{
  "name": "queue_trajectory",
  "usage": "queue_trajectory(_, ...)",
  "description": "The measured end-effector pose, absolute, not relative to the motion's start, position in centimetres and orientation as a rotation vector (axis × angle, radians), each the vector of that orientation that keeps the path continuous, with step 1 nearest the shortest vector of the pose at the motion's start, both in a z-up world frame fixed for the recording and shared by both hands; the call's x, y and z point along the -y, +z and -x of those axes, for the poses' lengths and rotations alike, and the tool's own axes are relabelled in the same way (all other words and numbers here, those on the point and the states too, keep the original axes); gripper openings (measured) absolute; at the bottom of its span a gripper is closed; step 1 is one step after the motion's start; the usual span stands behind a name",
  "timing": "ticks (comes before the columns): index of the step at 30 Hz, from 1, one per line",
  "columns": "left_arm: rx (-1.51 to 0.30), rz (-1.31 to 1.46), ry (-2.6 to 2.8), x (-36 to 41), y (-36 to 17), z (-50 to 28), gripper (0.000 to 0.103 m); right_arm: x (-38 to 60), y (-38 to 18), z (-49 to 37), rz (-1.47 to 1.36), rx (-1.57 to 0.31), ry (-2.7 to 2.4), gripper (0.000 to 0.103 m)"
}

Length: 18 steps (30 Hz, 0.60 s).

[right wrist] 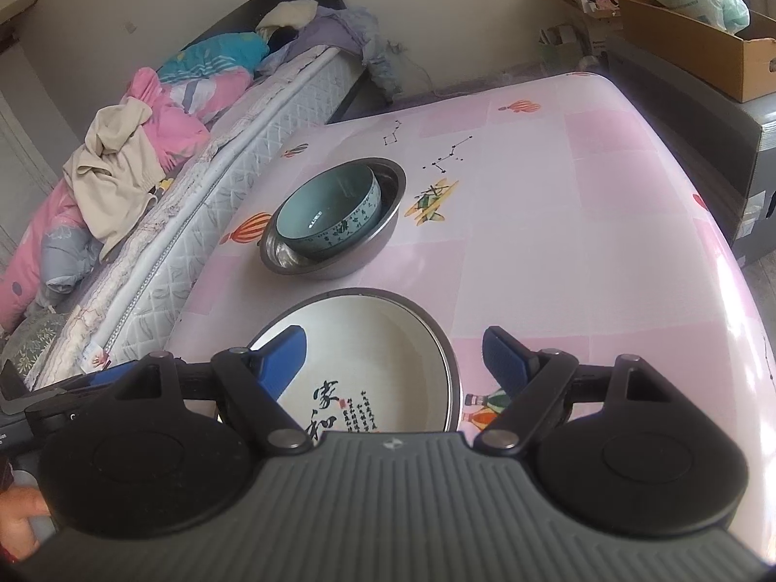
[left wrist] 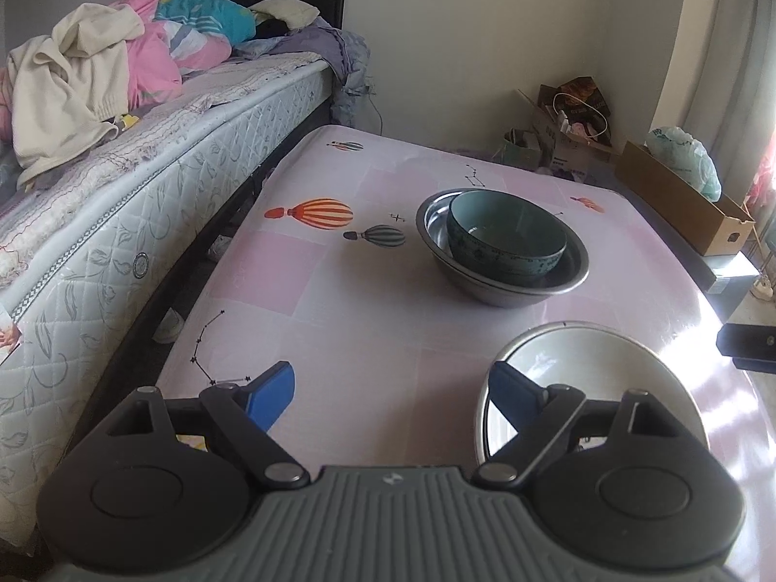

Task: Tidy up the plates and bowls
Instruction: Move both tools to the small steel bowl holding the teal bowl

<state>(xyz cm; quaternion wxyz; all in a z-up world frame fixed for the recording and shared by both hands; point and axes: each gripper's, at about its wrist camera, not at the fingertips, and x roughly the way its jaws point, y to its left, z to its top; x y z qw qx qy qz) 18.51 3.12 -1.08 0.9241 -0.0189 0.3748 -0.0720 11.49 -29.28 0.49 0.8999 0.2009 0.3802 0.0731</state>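
A glossy pink table (left wrist: 368, 300), covered in a smooth checked cloth printed with hot-air balloons and constellation lines, fills both views, with sunlight glaring off its right side. Nearest the cameras are 2 sets of tongs, each with 2 blue-padded fingers on black linkage arms: the left tongs (left wrist: 392, 390) are spread wide and grip nothing, their right finger hanging over the near rim of the plate, and the right tongs (right wrist: 394, 356) are likewise spread wide and empty, straddling the same plate without clear contact. That 1 plate (right wrist: 373, 339) is round, shallow and white-glazed with a dark rim and black calligraphy on its near side; it lies flat near the table's front edge. Farther back, apart from the plate, sit 2 nested bowls: a wide, shiny steel bowl (right wrist: 388, 189) holding a smaller, deeper teal ceramic bowl (right wrist: 330, 213) with a patterned band around its outer wall, tilted against the steel bowl's side. Beyond the table's left edge runs a bed (left wrist: 145, 194) with a quilted mattress piled with cream, pink and blue clothes. At the far right stands 1 open cardboard box (left wrist: 688, 203) with a pale green plastic bag (left wrist: 684, 155) in it.
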Motion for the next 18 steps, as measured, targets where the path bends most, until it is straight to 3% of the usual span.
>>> queue_trajectory(10,-0.736,0.093,-0.148,-3.7,-0.6,-25.4,0.086,31.1,1.4,-18.2,-0.436,-0.773,0.171,0.08)
queue_trajectory(15,-0.766,0.161,-0.184,-3.0,-1.0,-29.1,0.073,32.0,0.4,-22.7,-0.451,-0.797,0.178,0.076)
queue_trajectory(18,-0.794,0.192,-0.184,-2.5,-1.6,-31.0,0.064,32.4,-0.8,-25.1,-0.472,-0.819,0.177,0.069)
